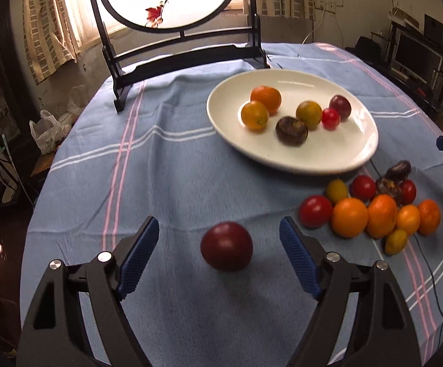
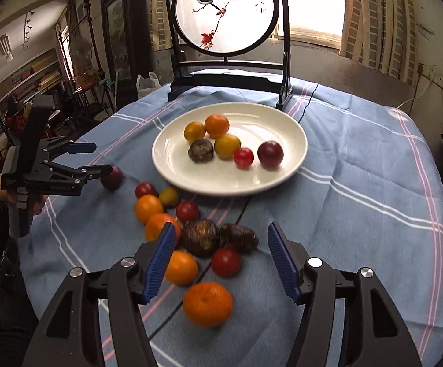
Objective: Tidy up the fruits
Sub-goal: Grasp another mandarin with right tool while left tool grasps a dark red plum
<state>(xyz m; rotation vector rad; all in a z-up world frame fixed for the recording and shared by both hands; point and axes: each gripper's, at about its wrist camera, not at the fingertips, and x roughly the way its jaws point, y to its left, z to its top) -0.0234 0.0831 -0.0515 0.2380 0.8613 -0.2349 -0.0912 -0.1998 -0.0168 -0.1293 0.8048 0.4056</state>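
One plate [image 1: 328, 150] holds six fruits: one orange [image 1: 265, 99], two yellow fruits [image 1: 254, 115], one brown fruit [image 1: 291, 131], one tomato [image 1: 330, 118], one plum [image 1: 340, 107]. Twelve lie loose toward five o'clock: four oranges [image 1: 349, 217], three tomatoes [image 1: 316, 211], two yellow ones [image 1: 337, 190], two brown ones [image 1: 388, 186], one lone plum [image 1: 227, 246].

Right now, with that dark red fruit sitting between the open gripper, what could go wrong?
The plum is round and lies loose on the cloth; if the left gripper closes off-centre, the fruit may roll away. Squeezing too hard could bruise it. The plate already holds six fruits, so one dropped there might knock the small tomato around.
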